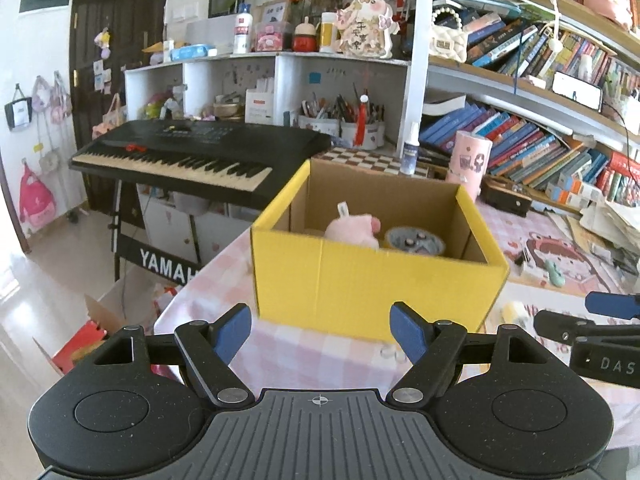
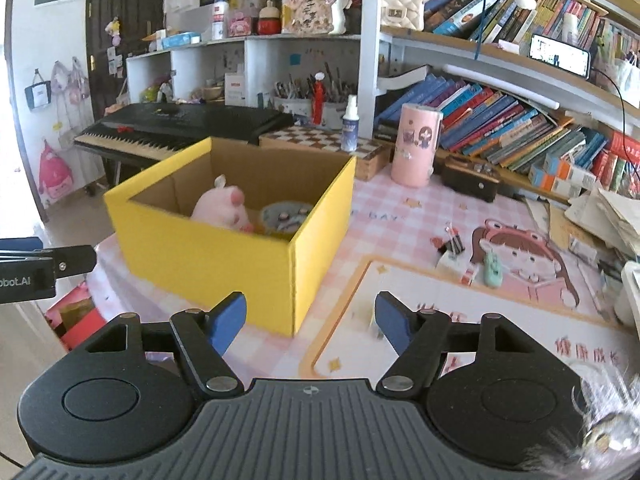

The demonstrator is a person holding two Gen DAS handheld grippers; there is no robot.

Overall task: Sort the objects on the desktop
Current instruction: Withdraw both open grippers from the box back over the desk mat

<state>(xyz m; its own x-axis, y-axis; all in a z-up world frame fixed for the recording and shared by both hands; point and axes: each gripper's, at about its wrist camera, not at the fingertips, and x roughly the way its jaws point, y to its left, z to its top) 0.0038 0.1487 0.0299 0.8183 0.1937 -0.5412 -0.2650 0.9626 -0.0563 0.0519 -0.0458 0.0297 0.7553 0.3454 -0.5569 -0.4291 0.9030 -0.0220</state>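
The left tongs [image 1: 320, 334] stand with their blue pads wide apart and nothing between them, just short of the box [image 1: 368, 280]. The right tongs [image 2: 310, 322] are spread apart as well, gripping nothing, with the box ahead and to their left.

The box is open-topped cardboard, bright yellow outside and plain brown inside, its flaps gone or folded from sight. It sits on the worktop [image 2: 380, 224], which is covered in a pink checked cloth with a cartoon girl printed on it. Inside the box lies a pink plush [image 2: 224, 206] with a rosy snout and a white tag, and beside it a round grey-blue object [image 2: 286, 216] whose details are too blurred to tell.

Ahead and to the right of the right tongs, small items rest on the cloth: a mint-green figure [image 2: 493, 270] and a few small clips [image 2: 450, 244]. Farther back, beyond the box, a pink tumbler [image 2: 416, 146] and a spray bottle [image 2: 349, 124] stand upright. A keyboard [image 1: 192, 156] sits beyond the left tongs, left of the box.
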